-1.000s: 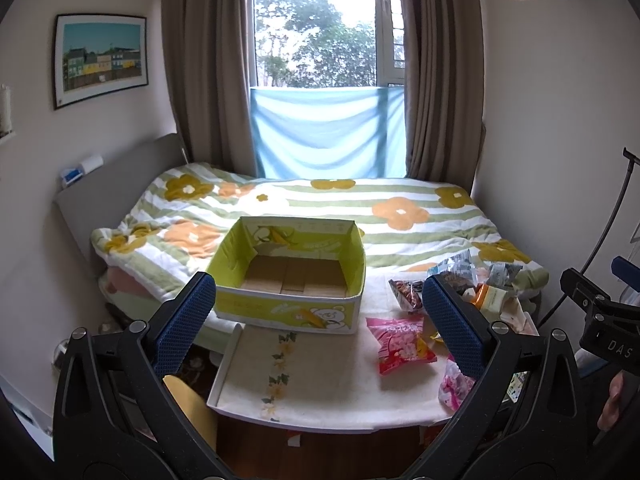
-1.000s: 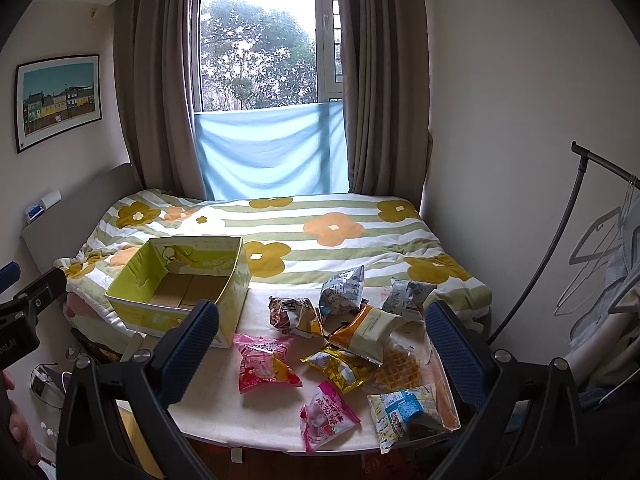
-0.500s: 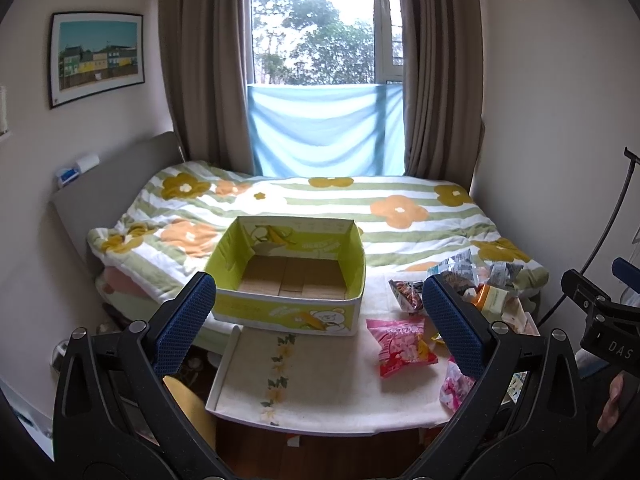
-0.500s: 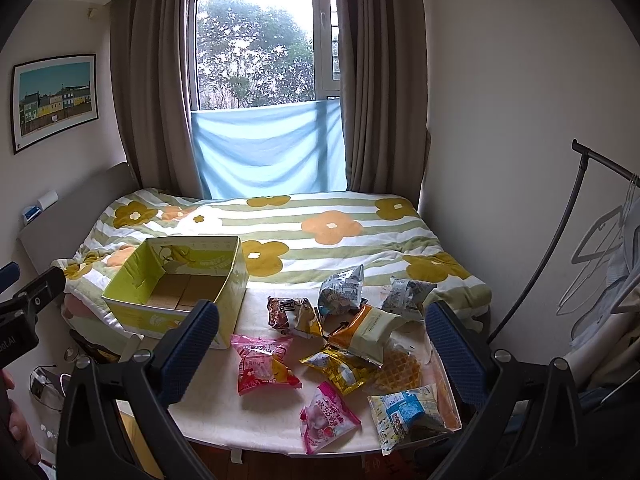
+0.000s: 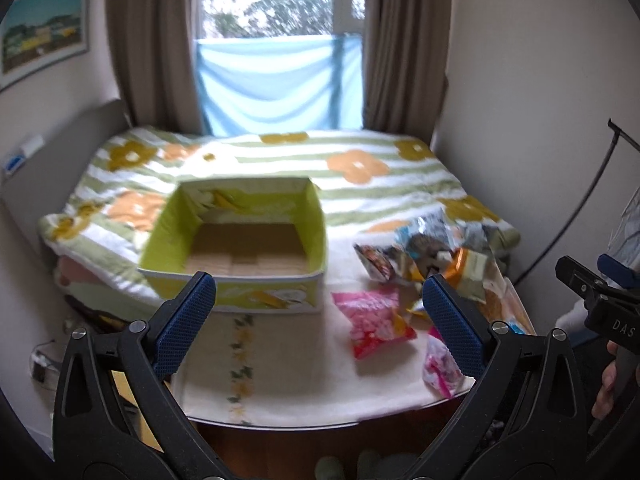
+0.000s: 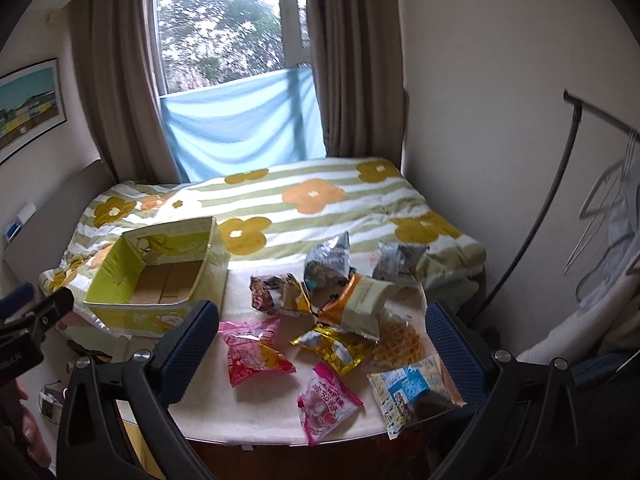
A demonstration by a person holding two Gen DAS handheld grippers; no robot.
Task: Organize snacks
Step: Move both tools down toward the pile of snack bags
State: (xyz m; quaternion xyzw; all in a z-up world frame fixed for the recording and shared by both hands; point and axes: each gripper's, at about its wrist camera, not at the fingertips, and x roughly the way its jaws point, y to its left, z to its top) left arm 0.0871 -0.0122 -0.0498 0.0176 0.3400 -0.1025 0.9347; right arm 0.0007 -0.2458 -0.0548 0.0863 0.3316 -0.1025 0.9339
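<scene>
two grippers, left gripper [image 5: 319, 307] and right gripper [image 6: 322, 336], both jaws wide apart, nothing held. green box [image 6: 160, 276] empty at desk [image 6: 256, 408] far-left corner. snack packets [image 6: 344, 320] heaped on the right half; pink packet [image 6: 252, 350] lies near the box.

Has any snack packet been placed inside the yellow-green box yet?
No: the right wrist view shows the yellow-green box holding only its bare cardboard floor, while the snack packets lie on the table.
</scene>
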